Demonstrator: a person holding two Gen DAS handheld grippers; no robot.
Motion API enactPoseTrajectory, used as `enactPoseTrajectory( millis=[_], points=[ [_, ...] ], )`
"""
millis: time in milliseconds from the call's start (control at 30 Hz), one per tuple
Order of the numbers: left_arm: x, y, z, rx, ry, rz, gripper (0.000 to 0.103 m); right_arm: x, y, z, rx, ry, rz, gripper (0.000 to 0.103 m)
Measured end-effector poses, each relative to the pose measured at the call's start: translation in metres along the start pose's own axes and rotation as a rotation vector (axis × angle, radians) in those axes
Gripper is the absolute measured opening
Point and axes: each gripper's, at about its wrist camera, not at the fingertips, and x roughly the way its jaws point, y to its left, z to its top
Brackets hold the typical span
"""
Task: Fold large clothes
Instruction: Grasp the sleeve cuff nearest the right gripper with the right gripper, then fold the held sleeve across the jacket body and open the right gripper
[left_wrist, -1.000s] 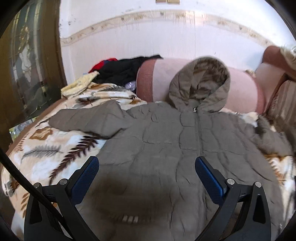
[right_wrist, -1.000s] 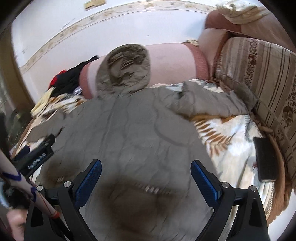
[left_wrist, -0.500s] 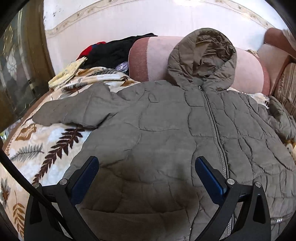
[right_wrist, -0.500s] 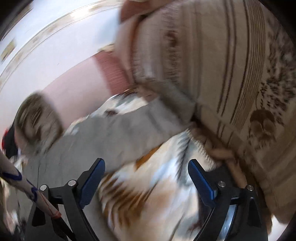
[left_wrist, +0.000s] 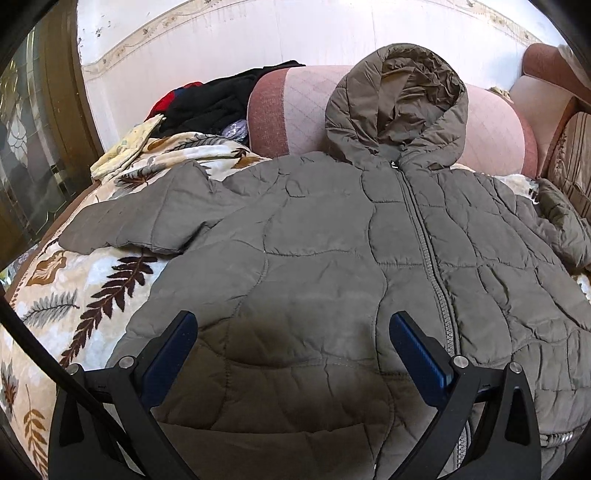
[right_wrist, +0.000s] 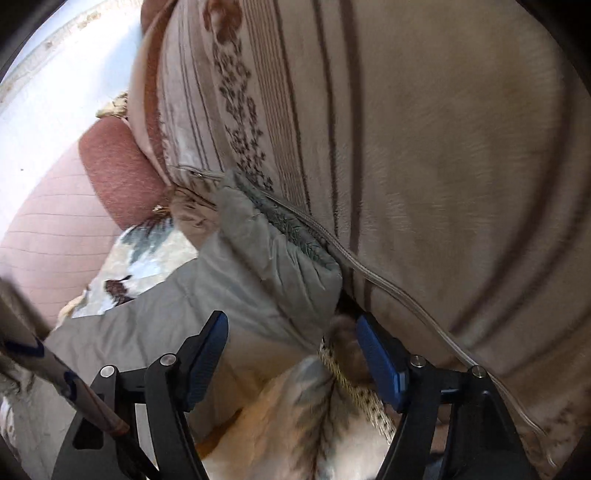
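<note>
Glass-panelled door (left_wrist: 26, 147) on the far left, then a leaf-print blanket (left_wrist: 74, 288) covering the bed. Spread flat on it, front up, lies the grey-brown quilted jacket (left_wrist: 332, 258), zipped closed, its left sleeve (left_wrist: 140, 221) stretched out across the blanket and its hood (left_wrist: 399, 103) propped against a pink bolster (left_wrist: 295, 107) at the far side. A small black tag sits at the collar by the zip top — its white lettering is too small to read. Dark and red clothes (left_wrist: 214, 99) are heaped to the left of the bolster.

Near the hem, the left gripper (left_wrist: 293, 354) hovers over the jacket's lower front with its blue pads spread wide, nothing between them.

Further right, the jacket's other sleeve (right_wrist: 266, 266) ends against a striped, flower-patterned cushion (right_wrist: 406, 147), the cuff tucked into the gap beside it. The right gripper (right_wrist: 291, 354) is at that cuff, jaws closing — sleeve fabric lies between the pads, though they do not press on it. No brand names are legible anywhere.
</note>
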Motion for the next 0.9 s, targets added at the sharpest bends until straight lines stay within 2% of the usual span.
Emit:
enactPoseTrajectory(
  millis=[67,133,167,200,333,567,733,900],
  points=[
    [0.002,-0.002,0.000,0.008,0.005,-0.001,0.103,0.011,0.002,0.002,-0.005,0.007,-0.025,0.068],
    [0.005,-0.005,-0.002,0.018,0.011,0.002,0.103,0.023,0.001,0.005,0.005,0.019,-0.041,0.043],
    [0.007,-0.006,-0.002,0.022,0.016,0.002,0.103,0.027,-0.001,0.004,0.009,0.024,-0.044,0.022],
    [0.008,-0.006,-0.002,0.023,0.019,0.002,0.103,0.029,-0.004,0.004,0.018,0.029,-0.045,0.019],
    [0.007,-0.005,-0.002,0.016,0.016,0.002,0.103,-0.002,-0.007,0.001,0.016,-0.062,-0.020,0.015],
    [-0.007,0.005,0.002,-0.019,-0.014,-0.017,0.103,-0.094,0.009,0.009,-0.033,-0.185,0.057,0.014],
    [-0.016,0.015,0.005,-0.050,-0.025,-0.027,0.103,-0.182,0.042,0.016,-0.090,-0.260,0.146,0.014],
    [-0.023,0.031,0.008,-0.091,-0.031,-0.027,0.103,-0.258,0.088,0.007,-0.154,-0.295,0.263,0.014]
  ],
)
